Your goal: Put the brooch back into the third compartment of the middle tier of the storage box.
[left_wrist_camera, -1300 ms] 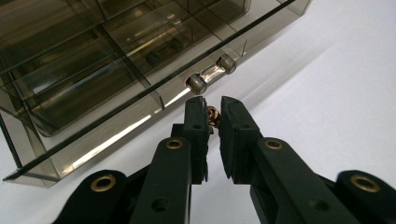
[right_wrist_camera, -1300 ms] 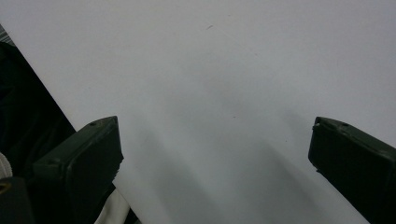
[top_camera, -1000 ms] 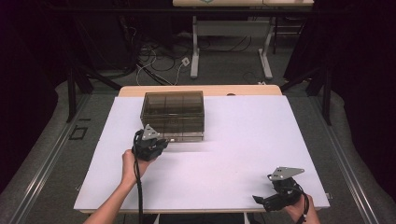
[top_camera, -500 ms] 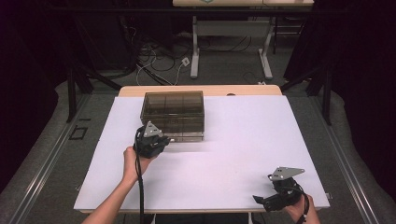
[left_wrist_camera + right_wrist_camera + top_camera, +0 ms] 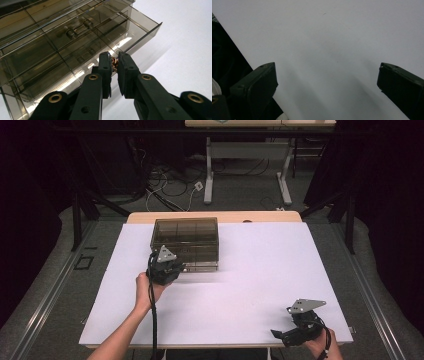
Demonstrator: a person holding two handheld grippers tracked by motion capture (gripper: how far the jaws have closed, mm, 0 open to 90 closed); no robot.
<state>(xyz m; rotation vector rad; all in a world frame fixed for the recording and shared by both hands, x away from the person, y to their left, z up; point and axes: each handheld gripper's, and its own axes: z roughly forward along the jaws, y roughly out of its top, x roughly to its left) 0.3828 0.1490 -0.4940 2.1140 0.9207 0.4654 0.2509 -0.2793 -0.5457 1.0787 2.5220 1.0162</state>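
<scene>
At the front of the smoky box (image 5: 186, 242), your left gripper (image 5: 114, 65) pinches a small coppery piece (image 5: 114, 63) between nearly closed jaws, just over the box's pulled-out drawer (image 5: 130, 30). From above, that gripper (image 5: 172, 268) sits against the box's front left corner on the white table (image 5: 260, 270). Near the table's right front corner, your right gripper (image 5: 280, 336) rests well apart from the box, its jaws spread wide with nothing between them.
</scene>
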